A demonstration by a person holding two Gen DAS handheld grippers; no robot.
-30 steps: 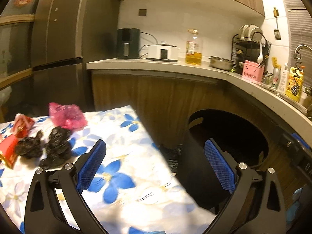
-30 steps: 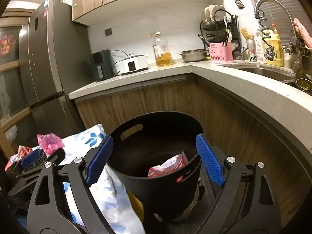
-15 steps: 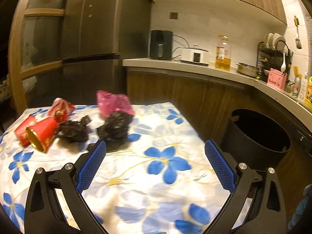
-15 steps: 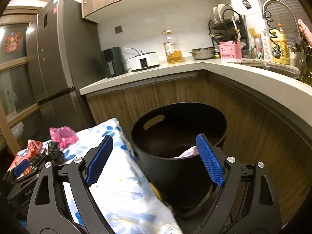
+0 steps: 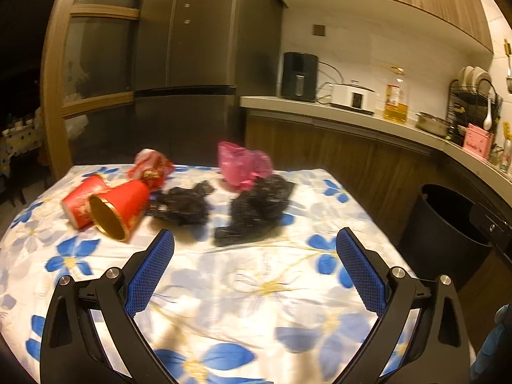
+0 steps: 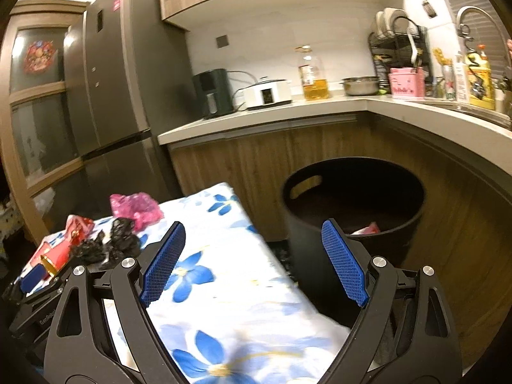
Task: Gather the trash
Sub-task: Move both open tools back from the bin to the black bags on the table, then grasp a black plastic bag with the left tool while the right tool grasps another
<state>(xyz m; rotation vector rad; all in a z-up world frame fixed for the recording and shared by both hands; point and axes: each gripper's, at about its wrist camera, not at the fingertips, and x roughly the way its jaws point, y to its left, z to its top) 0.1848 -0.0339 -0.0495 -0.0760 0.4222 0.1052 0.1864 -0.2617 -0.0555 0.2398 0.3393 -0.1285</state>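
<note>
So the trash is all bunched up toward the far-left part of the table point(image 5: 262, 291), which is covered with a blue-flower cloth. Two red paper cups point(image 5: 120, 208) are tipped on their sides, touching each other, gold-lined mouths turned toward the camera. Just behind them a crumpled red-and-white wrapper point(image 5: 152, 166) is seen. Two wads of black plastic point(image 5: 256, 208) are lying in the middle, and a scrunched pink bag point(image 5: 243, 163) is resting against the back of the right-hand wad. Nothing looks stacked on purpose; it reads as stuff dumped there to be picked off one piece at a time.

The left gripper point(image 5: 254, 249) is held low over the cloth and aimed at that pile, jaws spread wide with nothing between the pads. Probably it's being lined up for the nearer black wad, though that's a guess.

The right gripper point(image 6: 252, 249) is spread wide too and nothing is gripped. It's pointed between the table edge and the black bin point(image 6: 352, 211).

The bin is parked on the floor just off the table's right edge, against the wooden cabinets, likely so pieces can be dropped in with a short swing. A red-and-white scrap point(image 6: 366, 228) is already visible inside; the rest of the interior is too dark to make out.
</note>
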